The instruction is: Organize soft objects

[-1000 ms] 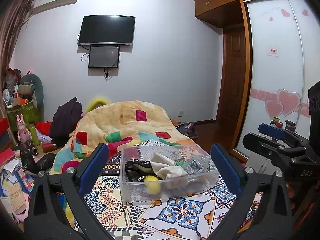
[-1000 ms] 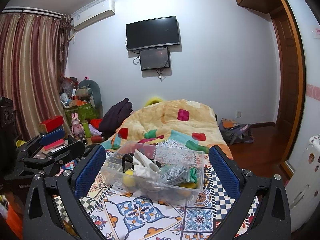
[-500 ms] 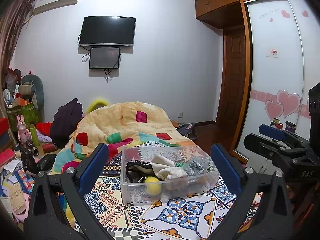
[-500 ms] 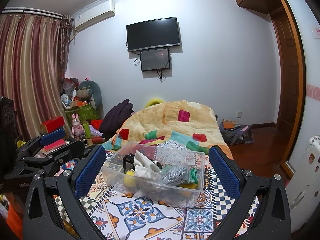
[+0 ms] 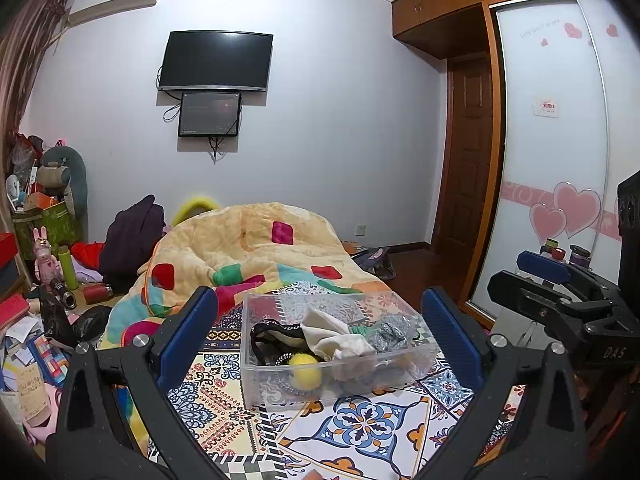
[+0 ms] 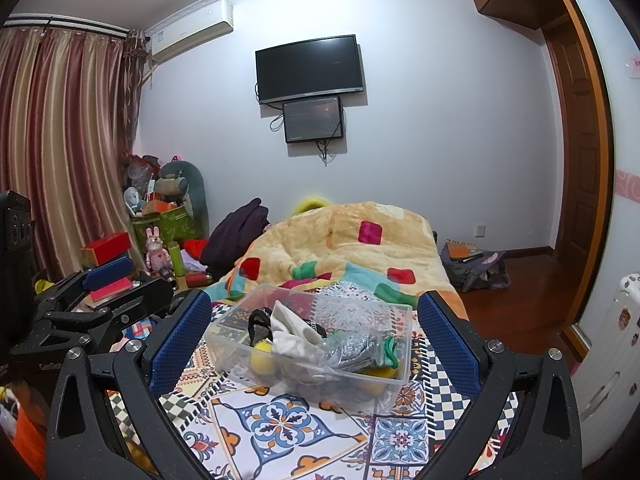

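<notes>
A clear plastic bin (image 5: 280, 378) stands on the patterned bedspread (image 5: 360, 432). In it lie a yellow ball (image 5: 305, 368), a white cloth (image 5: 334, 334), a black strap (image 5: 272, 330) and a silver-grey item (image 5: 386, 332). My left gripper (image 5: 318, 324) is open and empty, its blue pads either side of the bin, held short of it. My right gripper (image 6: 314, 326) is open and empty, framing the same bin (image 6: 256, 364) with its white cloth (image 6: 292, 330) and yellow ball (image 6: 262, 358). Each gripper shows at the edge of the other's view.
A crumpled yellow quilt (image 5: 256, 248) lies on the bed behind the bin. Cluttered boxes, toys and bottles (image 6: 160, 240) fill the floor on the left. A bag (image 6: 476, 268) lies on the wooden floor by the door on the right.
Both views have drifted very slightly; the bin and its contents have not moved. Both grippers remain open.
</notes>
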A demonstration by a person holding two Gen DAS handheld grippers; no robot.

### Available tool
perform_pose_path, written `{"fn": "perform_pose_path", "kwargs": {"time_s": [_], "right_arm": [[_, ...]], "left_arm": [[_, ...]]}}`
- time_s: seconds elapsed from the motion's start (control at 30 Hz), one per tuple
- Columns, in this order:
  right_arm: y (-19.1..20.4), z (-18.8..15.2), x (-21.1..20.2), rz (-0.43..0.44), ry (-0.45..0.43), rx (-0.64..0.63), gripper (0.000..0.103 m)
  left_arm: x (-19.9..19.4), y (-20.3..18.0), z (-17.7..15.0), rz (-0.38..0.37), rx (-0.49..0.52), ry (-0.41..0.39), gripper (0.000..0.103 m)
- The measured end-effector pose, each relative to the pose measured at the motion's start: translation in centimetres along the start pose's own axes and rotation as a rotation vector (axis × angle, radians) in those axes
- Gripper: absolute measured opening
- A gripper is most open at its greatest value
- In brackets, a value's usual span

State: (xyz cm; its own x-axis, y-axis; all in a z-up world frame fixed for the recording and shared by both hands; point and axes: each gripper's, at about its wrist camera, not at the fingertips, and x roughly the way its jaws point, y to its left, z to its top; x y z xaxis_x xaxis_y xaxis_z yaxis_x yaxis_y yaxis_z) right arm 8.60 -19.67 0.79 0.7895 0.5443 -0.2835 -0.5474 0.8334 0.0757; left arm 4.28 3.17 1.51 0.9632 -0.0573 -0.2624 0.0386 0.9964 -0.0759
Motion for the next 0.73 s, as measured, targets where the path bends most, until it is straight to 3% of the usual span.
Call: {"fn": "perform_pose_path", "kwargs": {"time_s": [0.73], "right_arm": [[0.01,-0.28,0.16,0.003,0.008,0.002,0.103]], "left_arm": [[0.11,0.17,-0.10,-0.020,-0.018,0.016,0.103]]}}
